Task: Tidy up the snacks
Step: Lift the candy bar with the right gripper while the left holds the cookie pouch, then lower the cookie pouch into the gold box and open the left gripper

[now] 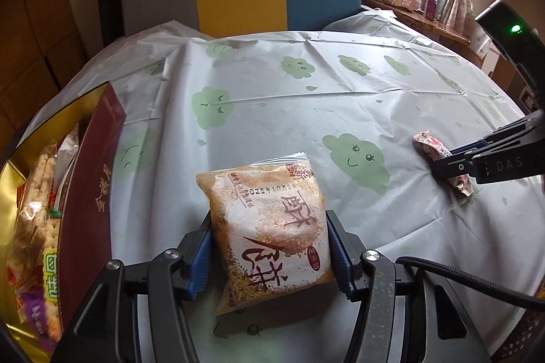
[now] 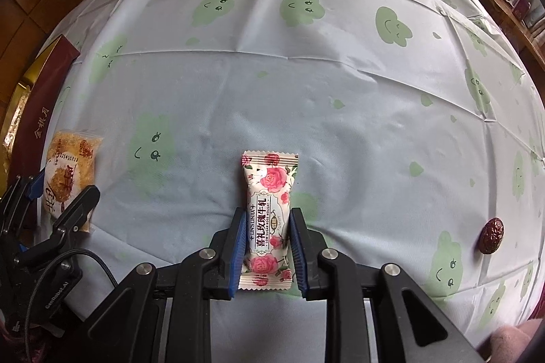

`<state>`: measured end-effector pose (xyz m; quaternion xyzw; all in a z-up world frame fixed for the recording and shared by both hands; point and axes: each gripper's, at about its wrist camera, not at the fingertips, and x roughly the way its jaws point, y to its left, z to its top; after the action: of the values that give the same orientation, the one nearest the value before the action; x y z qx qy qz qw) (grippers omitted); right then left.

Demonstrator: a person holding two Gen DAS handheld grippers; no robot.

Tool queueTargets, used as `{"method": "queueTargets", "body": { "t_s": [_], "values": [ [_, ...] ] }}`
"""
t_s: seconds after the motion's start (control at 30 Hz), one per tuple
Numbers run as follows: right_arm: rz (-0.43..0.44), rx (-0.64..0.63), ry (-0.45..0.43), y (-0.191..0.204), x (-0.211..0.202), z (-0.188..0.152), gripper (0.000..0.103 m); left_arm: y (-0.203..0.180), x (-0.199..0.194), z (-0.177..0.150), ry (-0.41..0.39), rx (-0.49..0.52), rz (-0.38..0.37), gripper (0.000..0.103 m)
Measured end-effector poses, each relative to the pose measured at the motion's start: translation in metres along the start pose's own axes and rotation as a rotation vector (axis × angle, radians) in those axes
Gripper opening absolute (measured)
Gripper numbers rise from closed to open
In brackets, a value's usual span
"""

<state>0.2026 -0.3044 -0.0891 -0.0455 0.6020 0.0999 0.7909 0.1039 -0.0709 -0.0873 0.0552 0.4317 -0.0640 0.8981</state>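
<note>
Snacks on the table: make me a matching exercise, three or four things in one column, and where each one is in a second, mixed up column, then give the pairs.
Things
1. orange biscuit packet
2. rose nougat bar
3. red date
4. dark red box

Places
A. alone on the cloth, off to the right in the right wrist view
B. between the fingers of the right gripper
C. at the table's left edge, with snacks inside
D. between the fingers of the left gripper

Pairs: 1-D, 2-B, 3-A, 4-C
</note>
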Motion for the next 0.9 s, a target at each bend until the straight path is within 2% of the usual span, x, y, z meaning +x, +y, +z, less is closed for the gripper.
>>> {"method": "queueTargets", "body": {
  "t_s": [0.23, 0.57, 0.9],
  "values": [
    [-0.04, -0.052, -0.006, 0.021, 0.007, 0.001, 0.025, 0.002, -0.031, 0.005, -0.046, 0.009, 0.022, 0.059],
    [-0.046, -0.065, -0.008, 0.031, 0.006, -0.002, 0.025, 0.018, -0.067, 0.014, -0.108, -0.011, 0.04, 0.059],
    [-0.06, -0.086, -0.013, 0.034, 0.005, 0.0, 0.024, 0.05, -0.086, 0.01, -0.138, -0.085, 0.053, 0.059]
  ]
}}
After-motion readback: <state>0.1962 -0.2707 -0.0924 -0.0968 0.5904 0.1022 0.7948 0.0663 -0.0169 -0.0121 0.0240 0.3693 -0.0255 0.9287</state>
